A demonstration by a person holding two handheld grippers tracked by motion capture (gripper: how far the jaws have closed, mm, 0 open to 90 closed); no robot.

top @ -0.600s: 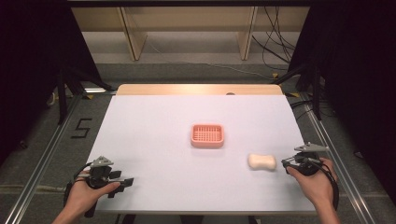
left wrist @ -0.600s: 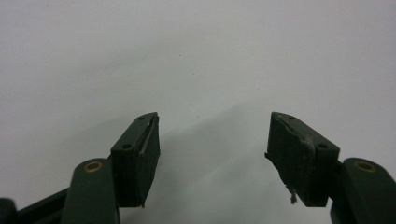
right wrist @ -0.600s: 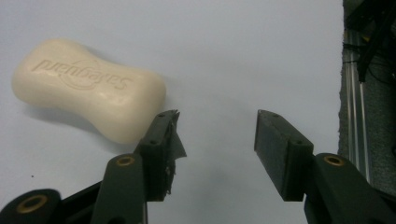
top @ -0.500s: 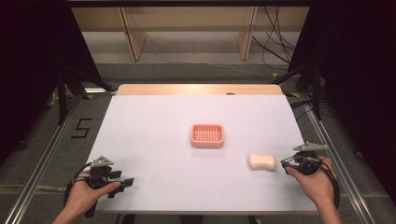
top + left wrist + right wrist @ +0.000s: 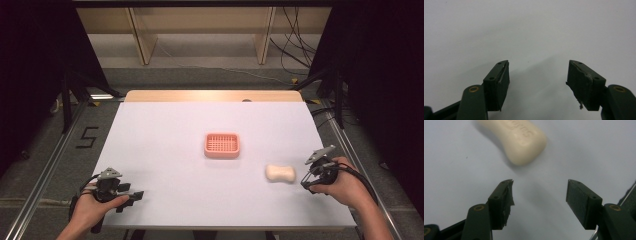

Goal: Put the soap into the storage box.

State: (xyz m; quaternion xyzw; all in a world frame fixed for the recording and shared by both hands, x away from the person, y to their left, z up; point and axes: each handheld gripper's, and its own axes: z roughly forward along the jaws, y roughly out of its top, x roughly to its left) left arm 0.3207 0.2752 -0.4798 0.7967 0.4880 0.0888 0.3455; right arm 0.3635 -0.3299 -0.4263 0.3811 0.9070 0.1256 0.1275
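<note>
Soap [image 5: 516, 138] just ahead of right tool [image 5: 539, 195].

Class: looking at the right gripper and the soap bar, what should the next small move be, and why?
Probably ease the right gripper forward until its open jaws straddle the soap bar. The bar lies on the table just beyond the jaws, untouched, with nothing between them.

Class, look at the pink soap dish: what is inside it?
Nothing: the pink soap dish shows a bare slotted floor. The soap bar lies apart on the white table. Whatever lies underneath the dish is hidden.
</note>
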